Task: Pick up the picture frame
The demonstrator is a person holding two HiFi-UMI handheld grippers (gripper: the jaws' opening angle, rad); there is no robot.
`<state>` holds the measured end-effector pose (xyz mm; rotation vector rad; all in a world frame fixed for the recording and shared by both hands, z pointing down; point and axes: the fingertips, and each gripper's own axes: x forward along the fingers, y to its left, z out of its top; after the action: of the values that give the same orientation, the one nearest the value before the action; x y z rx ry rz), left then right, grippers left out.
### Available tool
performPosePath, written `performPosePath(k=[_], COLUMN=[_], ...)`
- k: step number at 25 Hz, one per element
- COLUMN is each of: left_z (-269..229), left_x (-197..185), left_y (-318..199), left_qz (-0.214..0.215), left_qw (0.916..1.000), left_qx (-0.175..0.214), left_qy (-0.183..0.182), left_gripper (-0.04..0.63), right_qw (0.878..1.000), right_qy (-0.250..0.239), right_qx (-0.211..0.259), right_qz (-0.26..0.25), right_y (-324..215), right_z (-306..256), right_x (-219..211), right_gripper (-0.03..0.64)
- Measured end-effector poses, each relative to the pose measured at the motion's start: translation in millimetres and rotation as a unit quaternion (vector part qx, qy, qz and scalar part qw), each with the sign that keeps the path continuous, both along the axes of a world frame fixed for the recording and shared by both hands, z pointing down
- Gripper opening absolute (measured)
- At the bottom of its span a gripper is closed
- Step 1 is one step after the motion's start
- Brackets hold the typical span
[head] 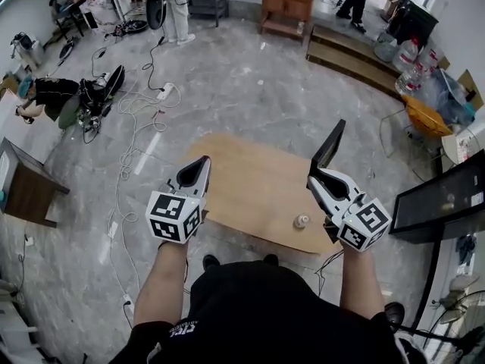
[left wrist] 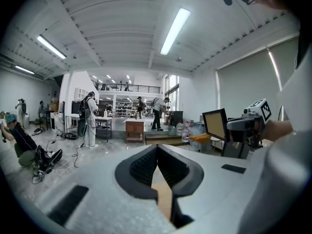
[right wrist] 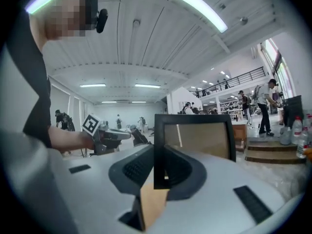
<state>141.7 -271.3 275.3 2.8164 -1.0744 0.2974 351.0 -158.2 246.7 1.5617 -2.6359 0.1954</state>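
The frame (head: 329, 145) is off the table, right of centre in the head view: a thin black rectangle standing on edge and tilted a little. The right gripper (head: 318, 179) has it clamped. In the right gripper view the frame (right wrist: 199, 139) fills the middle with its black border and tan face, upright, and the jaws of the right gripper (right wrist: 161, 152) are clenched on its left edge. From the left gripper view the frame (left wrist: 216, 124) shows at right of centre, sticking up from the right gripper (left wrist: 243, 128).

Over on the left, the left gripper (head: 198, 171) sits level with its partner and well apart from the frame. In its own view the left gripper (left wrist: 157, 152) has its jaws closed tip to tip with nothing between them.

Below both, the wooden table (head: 250, 192) spreads across the centre of the head view. A small pale object (head: 301, 221) stands on it near the lower right edge; what it is can't be made out. Further out, cables (head: 140, 101) trail over the grey floor at upper left, and a seated person (head: 47, 95) is at the left edge.
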Motion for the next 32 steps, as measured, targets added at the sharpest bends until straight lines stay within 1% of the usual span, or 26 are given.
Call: performPosePath(k=[3, 7, 10, 17, 21, 32], left_z=[-7, -13, -18, -18, -15, -12], left_x=[-13, -27, -37, -38, -38, -42], left_y=[-4, -7, -9, -7, -6, -1], left_qz=[0.006, 0.012, 0.011, 0.01, 0.006, 0.003], left_qw=[0.9999, 0.9998, 0.9996, 0.9997, 0.9998, 0.9999], left_qx=[0.013, 0.018, 0.024, 0.022, 0.017, 0.014], left_qy=[-0.002, -0.004, 0.0, 0.008, 0.007, 0.003], left_gripper=[0.009, 0.009, 0.009, 0.009, 0.009, 0.009], right_qw=[1.0, 0.999, 0.998, 0.998, 0.998, 0.999], right_qy=[-0.008, -0.033, -0.029, -0.03, -0.026, -0.034], right_qx=[0.022, 0.042, 0.048, 0.051, 0.047, 0.04], right_qz=[0.004, 0.004, -0.004, -0.009, -0.014, -0.013], right_y=[-1, -2, -3, -3, -4, -3], right_z=[-17, -36, -41, -46, -44, -40], right_x=[-12, -30, -46, -52, -52, -55], right_gripper=[0.066, 0.066, 0.066, 0.066, 0.066, 0.064])
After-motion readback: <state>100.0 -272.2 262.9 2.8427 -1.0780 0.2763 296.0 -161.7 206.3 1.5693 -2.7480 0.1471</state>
